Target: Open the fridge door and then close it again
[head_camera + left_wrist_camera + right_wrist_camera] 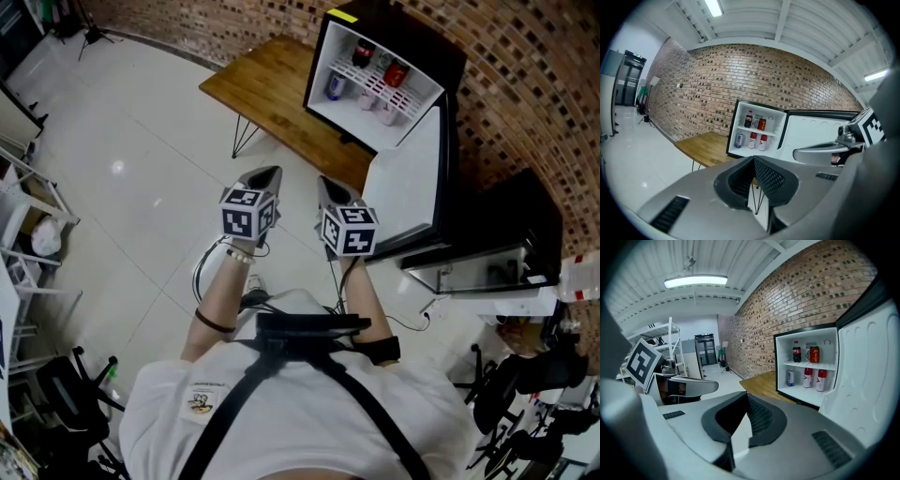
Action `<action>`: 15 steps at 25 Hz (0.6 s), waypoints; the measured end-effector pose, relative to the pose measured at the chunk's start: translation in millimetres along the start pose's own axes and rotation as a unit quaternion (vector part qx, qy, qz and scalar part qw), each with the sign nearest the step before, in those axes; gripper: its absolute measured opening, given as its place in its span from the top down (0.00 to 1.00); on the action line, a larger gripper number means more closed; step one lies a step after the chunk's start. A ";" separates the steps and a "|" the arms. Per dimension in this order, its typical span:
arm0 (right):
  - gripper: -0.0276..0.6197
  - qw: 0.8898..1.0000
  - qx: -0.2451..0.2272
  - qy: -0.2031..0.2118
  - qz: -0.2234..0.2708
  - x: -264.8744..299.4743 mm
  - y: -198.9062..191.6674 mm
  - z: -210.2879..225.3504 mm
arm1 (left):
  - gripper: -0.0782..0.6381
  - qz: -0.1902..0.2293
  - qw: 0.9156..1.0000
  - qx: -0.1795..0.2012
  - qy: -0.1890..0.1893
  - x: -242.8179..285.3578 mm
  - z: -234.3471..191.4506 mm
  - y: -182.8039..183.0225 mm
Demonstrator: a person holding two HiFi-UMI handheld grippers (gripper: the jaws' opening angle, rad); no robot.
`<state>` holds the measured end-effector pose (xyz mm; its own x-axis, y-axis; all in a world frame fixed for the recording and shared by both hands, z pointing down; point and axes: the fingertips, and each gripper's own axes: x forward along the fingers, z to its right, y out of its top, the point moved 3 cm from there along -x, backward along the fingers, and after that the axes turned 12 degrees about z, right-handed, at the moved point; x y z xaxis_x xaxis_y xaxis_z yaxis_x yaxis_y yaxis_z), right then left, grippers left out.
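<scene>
- My left gripper has its fingers pressed together, with nothing between them, and it hangs in the air over the pale glossy floor.
- My right gripper is pinched together too and grips nothing; it hangs just beside the left one.
- The small black fridge with a white inside stands on the brown wooden table with thin metal legs, against the brick wall.
- Its white-lined door is swung wide open to my right, near my right gripper.
- Red bottles and cans stand on the fridge's shelves.
</scene>
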<state>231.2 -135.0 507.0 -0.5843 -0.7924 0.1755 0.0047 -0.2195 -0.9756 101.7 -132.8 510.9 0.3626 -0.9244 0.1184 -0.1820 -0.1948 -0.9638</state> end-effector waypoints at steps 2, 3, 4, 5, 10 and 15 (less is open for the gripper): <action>0.93 1.000 -0.002 0.000 0.000 0.2 -0.3 0.3 | 0.89 0.000 1.000 0.001 -0.002 0.6 1.1 -0.7; 0.93 1.000 -0.002 0.000 -0.001 0.3 -0.7 0.6 | 0.89 0.000 1.000 0.002 -0.003 0.8 1.8 -0.4; 0.93 1.000 -0.002 -0.001 -0.001 0.2 -1.2 0.9 | 0.89 0.000 1.000 0.003 -0.003 0.6 2.7 0.0; 0.92 1.000 -0.001 -0.001 -0.002 -0.1 -1.4 1.3 | 0.89 0.001 1.000 0.003 -0.004 0.4 3.6 0.6; 0.93 1.000 -0.002 -0.003 0.001 -0.1 1.7 2.4 | 0.89 0.001 1.000 0.001 -0.007 1.2 3.9 3.1; 0.92 1.000 -0.001 0.002 0.002 1.7 1.7 3.2 | 0.89 0.002 1.000 -0.007 -0.006 3.5 2.4 4.4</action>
<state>232.9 -138.6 506.0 -0.5869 -0.7914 0.1711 0.0047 -0.2147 -0.9767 104.4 -136.1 506.5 0.3722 -0.9214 0.1115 -0.1963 -0.1955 -0.9608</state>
